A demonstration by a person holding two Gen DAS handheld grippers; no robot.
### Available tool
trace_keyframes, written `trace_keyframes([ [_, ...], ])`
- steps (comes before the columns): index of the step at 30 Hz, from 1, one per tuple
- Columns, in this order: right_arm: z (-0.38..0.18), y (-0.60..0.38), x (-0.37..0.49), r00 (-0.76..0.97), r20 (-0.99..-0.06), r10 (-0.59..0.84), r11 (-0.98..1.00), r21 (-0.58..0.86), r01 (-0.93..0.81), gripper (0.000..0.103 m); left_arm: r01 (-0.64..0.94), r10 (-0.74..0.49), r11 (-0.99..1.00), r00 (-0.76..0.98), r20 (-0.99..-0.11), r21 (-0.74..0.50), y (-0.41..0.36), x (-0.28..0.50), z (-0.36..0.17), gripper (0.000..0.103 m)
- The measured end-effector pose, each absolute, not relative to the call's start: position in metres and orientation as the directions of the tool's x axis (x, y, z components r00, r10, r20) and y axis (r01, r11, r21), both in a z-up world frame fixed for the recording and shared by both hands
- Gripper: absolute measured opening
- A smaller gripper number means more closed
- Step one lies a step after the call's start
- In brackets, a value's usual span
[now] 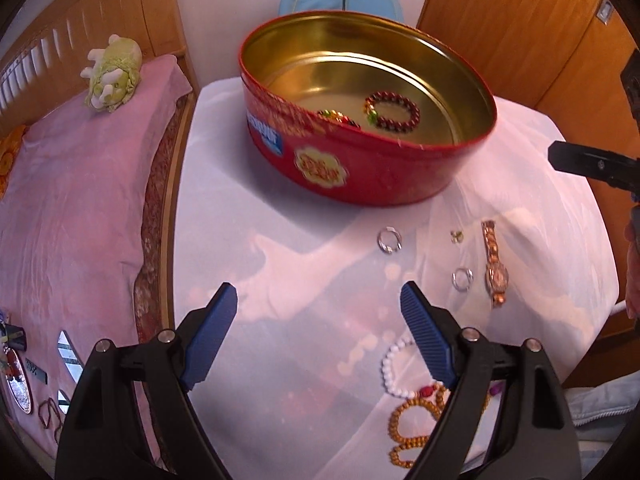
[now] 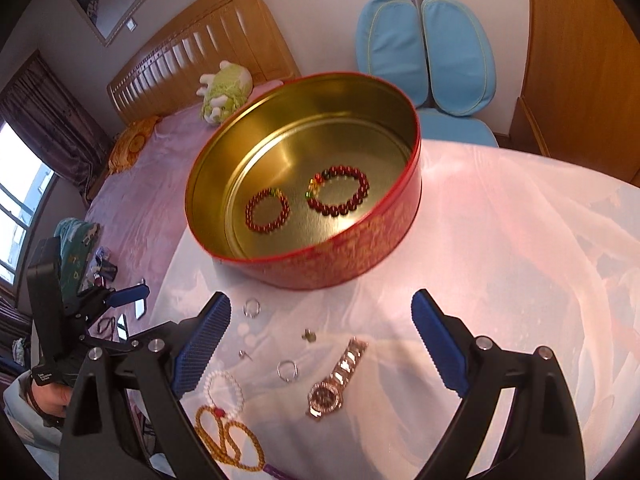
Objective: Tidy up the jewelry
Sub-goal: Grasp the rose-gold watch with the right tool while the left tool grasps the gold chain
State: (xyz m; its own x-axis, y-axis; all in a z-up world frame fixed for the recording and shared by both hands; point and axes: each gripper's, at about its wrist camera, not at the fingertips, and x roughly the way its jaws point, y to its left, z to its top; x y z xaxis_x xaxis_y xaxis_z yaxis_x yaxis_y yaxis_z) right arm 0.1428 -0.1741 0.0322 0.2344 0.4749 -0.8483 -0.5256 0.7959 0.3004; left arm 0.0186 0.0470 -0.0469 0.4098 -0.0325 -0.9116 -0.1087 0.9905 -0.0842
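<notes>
Our right claw (image 2: pixel 320 344) stands wide and empty over the watch (image 2: pixel 334 380), whose long axis runs from near the left finger's base up toward the tin (image 2: pixel 360 256) beyond. Our left claw (image 1: pixel 318 320), equally wide, holds nothing; the watch (image 1: pixel 494 268) lies off its right finger, lengthwise toward the tin (image 1: pixel 360 176).

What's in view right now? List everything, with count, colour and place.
tin: one, red outside, gold inside, on the white cloth
bead bracelets: two, dark red with a few coloured beads, inside the tin
watch: one, rose-gold, on the cloth in front of the tin
rings: two, silver, on the cloth left of the watch
small charm: one, greenish, between the rings
white bead bracelet: one, near edge of the cloth
amber bead strand: one, looped, touching the white one
plush toy: one, green and white, on the pink bed
chair: one, blue, behind the table
left gripper: open, empty
right gripper: open, empty
</notes>
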Motion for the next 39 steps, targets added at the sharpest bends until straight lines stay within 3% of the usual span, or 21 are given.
trace_keyframes([
  [16, -0.030, -0.176, 0.102, 0.102, -0.950, 0.294, 0.811, 0.191, -0.554, 0.093, -0.012, -0.082, 0.996, 0.273, -0.959, -0.089, 0.004, -0.009, -0.093, 0.082],
  [35, -0.068, -0.166, 0.080, 0.204, -0.966, 0.160, 0.826, 0.018, -0.564, 0.092, 0.060, -0.021, 0.998, 0.383, -0.923, 0.002, -0.003, -0.008, -0.105, 0.082],
  [37, -0.068, -0.160, 0.076, 0.223, -0.963, 0.154, 0.819, -0.002, -0.574, 0.091, 0.058, -0.020, 0.998, 0.389, -0.921, 0.002, -0.007, -0.012, -0.104, 0.082],
  [38, -0.068, -0.159, 0.074, 0.228, -0.961, 0.159, 0.819, 0.000, -0.573, 0.085, 0.053, -0.021, 0.999, 0.387, -0.922, -0.001, -0.006, -0.012, -0.103, 0.081],
  [39, -0.066, -0.158, 0.071, 0.233, -0.958, 0.167, 0.818, 0.002, -0.575, 0.072, 0.047, -0.020, 0.999, 0.391, -0.920, -0.002, -0.006, -0.014, -0.102, 0.071],
])
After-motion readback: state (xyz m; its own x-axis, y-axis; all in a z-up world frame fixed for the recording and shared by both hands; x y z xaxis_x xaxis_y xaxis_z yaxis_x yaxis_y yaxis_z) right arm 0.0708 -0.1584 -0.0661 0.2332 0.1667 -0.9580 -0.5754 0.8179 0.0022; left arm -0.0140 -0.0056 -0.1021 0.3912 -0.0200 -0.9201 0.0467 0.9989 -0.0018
